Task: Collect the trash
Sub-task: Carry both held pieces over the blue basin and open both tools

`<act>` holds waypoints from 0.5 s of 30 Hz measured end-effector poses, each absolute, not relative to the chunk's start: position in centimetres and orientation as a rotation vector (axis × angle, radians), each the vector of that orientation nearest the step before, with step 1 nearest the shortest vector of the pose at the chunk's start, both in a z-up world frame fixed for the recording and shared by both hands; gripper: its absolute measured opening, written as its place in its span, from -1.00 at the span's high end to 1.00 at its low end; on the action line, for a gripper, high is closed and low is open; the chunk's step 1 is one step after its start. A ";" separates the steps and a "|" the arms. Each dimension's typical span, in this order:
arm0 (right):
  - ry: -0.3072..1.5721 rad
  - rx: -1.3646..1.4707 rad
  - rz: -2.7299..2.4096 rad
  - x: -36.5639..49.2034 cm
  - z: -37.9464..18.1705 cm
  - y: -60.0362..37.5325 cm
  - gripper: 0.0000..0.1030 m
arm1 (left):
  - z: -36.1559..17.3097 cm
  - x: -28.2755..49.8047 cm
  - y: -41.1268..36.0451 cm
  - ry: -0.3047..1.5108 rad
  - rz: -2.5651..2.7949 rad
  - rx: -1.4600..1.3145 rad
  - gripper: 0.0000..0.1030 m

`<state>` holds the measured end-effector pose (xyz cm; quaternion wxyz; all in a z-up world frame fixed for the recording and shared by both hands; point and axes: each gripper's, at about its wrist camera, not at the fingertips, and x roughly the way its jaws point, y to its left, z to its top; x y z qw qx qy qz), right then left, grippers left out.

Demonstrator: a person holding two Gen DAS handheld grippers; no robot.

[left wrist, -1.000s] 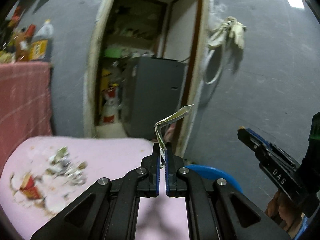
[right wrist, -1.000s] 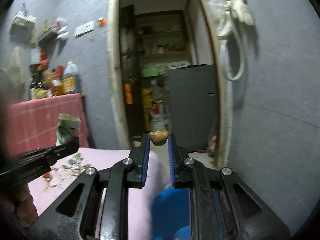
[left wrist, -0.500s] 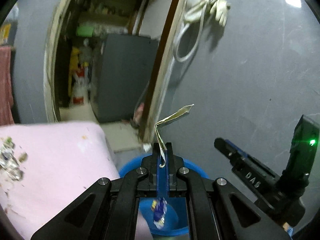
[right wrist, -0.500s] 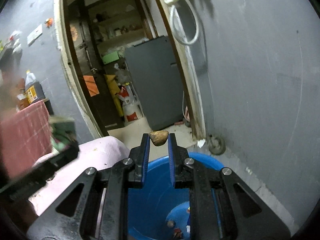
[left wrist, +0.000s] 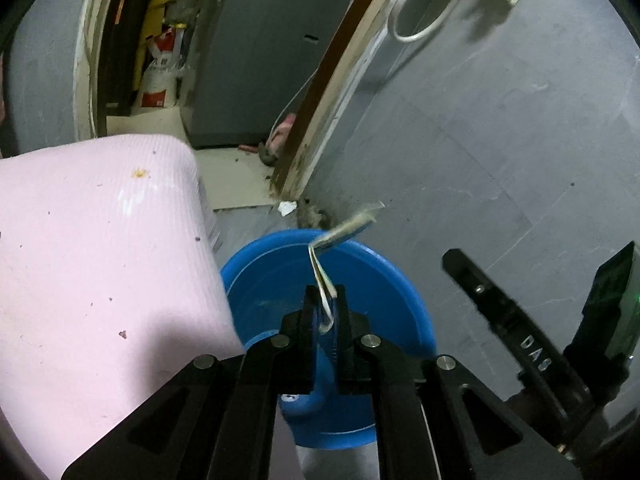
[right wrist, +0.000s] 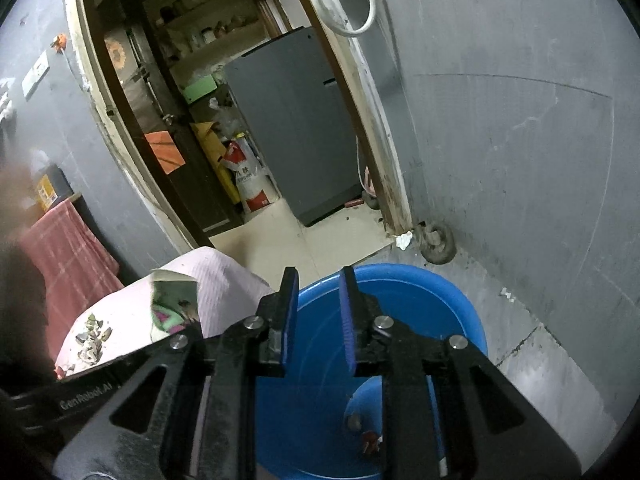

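Note:
My left gripper [left wrist: 324, 300] hangs over the blue bin [left wrist: 400, 280], tilted down. A thin folded wrapper [left wrist: 320, 272] stands between its jaws, which are starting to open; the wrapper's bent top is blurred. My right gripper [right wrist: 318, 276] also points into the blue bin [right wrist: 440, 284]. Its jaws are opening and nothing is between the blue pads. Small bits of trash [right wrist: 362, 430] lie at the bin's bottom. From the right wrist the wrapper [right wrist: 174, 304] shows at lower left, above the left gripper's body. The right gripper [left wrist: 454, 258] reaches in from the right in the left wrist view.
The pink-covered table [left wrist: 100, 260] ends just left of the bin, with more litter [right wrist: 92, 336] on it. Behind are a doorway, a grey fridge [right wrist: 296, 120], a caster wheel [right wrist: 438, 246] and a paper scrap [right wrist: 404, 240] on the floor. A grey wall stands on the right.
Both grippers swung right and tipped down, from over the table to over the blue bin. The brown lump has left the right gripper, whose jaws now stand wider.

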<state>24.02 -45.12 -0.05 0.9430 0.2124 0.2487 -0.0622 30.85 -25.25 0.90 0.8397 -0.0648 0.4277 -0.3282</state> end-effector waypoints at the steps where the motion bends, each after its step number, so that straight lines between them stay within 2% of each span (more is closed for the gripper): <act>1: 0.506 0.436 -0.128 24.0 -0.1 -45.2 0.54 | 0.7 30.9 -25.2 0.912 -0.691 -0.136 0.78; 2: 0.503 0.438 -0.129 23.9 0.0 -45.3 0.50 | 0.6 30.8 -25.2 0.915 -0.691 -0.139 0.63; 4: 0.494 0.436 -0.134 23.6 0.1 -45.5 0.43 | 0.5 30.7 -24.7 0.912 -0.690 -0.146 0.45; 10: 0.480 0.427 -0.117 23.5 0.4 -45.2 0.21 | 1.2 30.1 -22.9 0.862 -0.645 -0.171 0.40; 12: 0.467 0.401 -0.114 23.3 0.6 -44.9 0.01 | 2.1 29.2 -21.7 0.808 -0.616 -0.179 0.15; 14: 0.438 0.385 -0.109 23.0 0.9 -44.6 -0.12 | 2.9 28.4 -20.6 0.738 -0.585 -0.188 -0.19; 15: 0.419 0.379 -0.106 22.8 1.2 -44.4 -0.23 | 3.4 27.8 -20.0 0.697 -0.561 -0.192 -0.24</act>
